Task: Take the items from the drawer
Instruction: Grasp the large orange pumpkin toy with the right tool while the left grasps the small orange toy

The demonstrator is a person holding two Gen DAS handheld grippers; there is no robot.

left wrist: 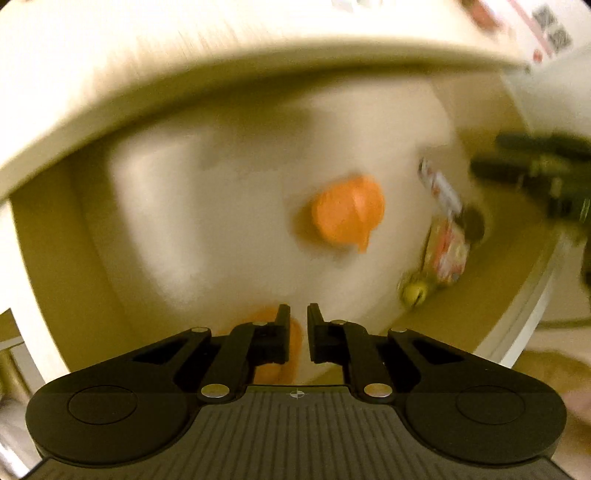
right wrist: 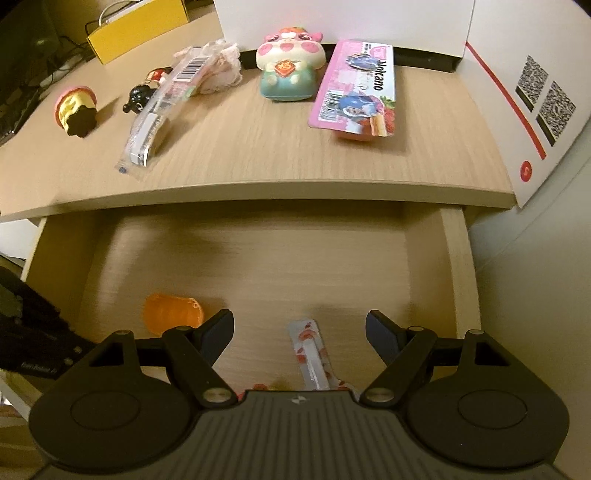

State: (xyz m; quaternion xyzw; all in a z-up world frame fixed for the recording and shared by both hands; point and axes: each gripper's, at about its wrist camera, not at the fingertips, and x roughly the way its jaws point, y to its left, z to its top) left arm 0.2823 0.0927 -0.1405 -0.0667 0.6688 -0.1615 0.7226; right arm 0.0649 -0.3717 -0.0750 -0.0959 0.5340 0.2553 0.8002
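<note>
Drawer (right wrist: 454, 258) stood open under the worktop (right wrist: 258, 147), holding an orange cup (right wrist: 173, 310) and a sachet (right wrist: 312, 354). Left gripper (left wrist: 298, 314) had its fingers nearly shut, empty, over the drawer. Right gripper (right wrist: 300, 332) hung wide open above the sachet, holding nothing.

An orange ribbed cup (right wrist: 173, 311) lies in the pale wood-grain drawer (right wrist: 258, 266). Up top: a pink packet (right wrist: 354, 86), a pink-and-teal cow toy (right wrist: 290, 66), a yellow box (right wrist: 138, 31).
</note>
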